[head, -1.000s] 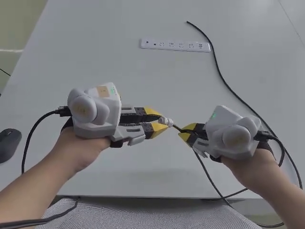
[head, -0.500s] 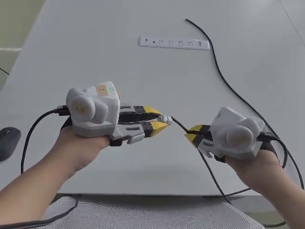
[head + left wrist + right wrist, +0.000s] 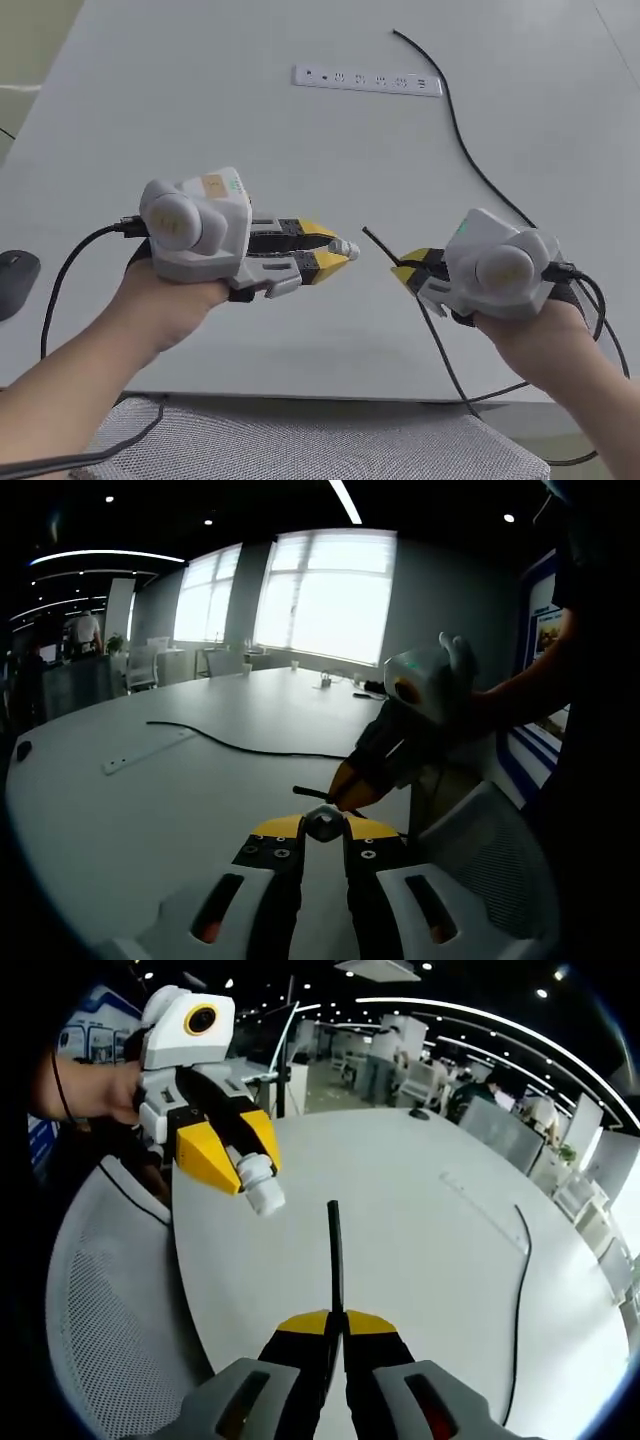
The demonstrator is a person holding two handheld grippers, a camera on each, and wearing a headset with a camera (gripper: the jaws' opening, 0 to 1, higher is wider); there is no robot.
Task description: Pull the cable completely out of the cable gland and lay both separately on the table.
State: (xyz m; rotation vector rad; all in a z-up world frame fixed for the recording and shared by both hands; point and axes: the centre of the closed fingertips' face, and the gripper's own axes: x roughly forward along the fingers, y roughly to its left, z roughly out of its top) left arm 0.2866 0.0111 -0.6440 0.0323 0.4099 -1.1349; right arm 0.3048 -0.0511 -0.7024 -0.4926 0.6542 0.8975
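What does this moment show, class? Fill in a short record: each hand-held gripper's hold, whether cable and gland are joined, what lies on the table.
Left hand-held gripper: shut on cable gland
Right hand-held gripper: shut on cable
Cable and gland: apart, cable end free
On table: power strip
Left to do: lay both down

In the head view the cable gland (image 3: pixel 343 248) is mostly buried between the yellow jaws of the left gripper (image 3: pixel 339 252), with its white tip poking out. The cable (image 3: pixel 378 245) vanishes into the jaws of the right gripper (image 3: pixel 401 272), and farther down it slips under that hand, untraceable. A mouse (image 3: pixel 12 280) is cut by the left edge. The power strip (image 3: pixel 367 81) has markings too small to read.
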